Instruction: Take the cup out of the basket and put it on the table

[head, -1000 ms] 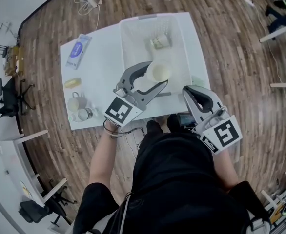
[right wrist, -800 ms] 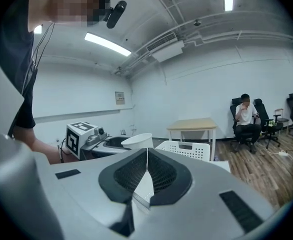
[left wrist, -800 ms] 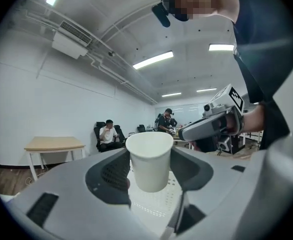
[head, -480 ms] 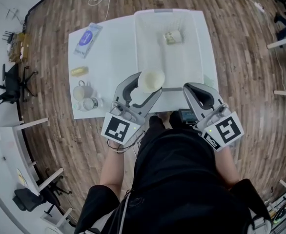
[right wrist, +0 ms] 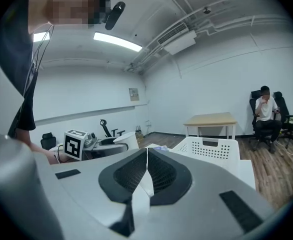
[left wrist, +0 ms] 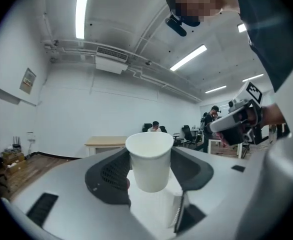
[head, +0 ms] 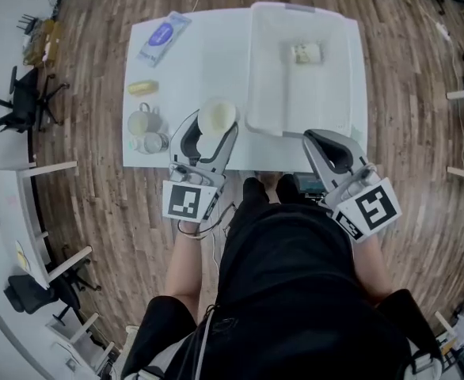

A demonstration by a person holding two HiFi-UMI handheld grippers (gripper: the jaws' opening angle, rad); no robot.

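Head view shows the cup out of the basket, pinched by the left gripper over the desk just left of it, with setting down and release left; the right gripper is pressed together, empty.

Upright white paper cup above table, left of basket
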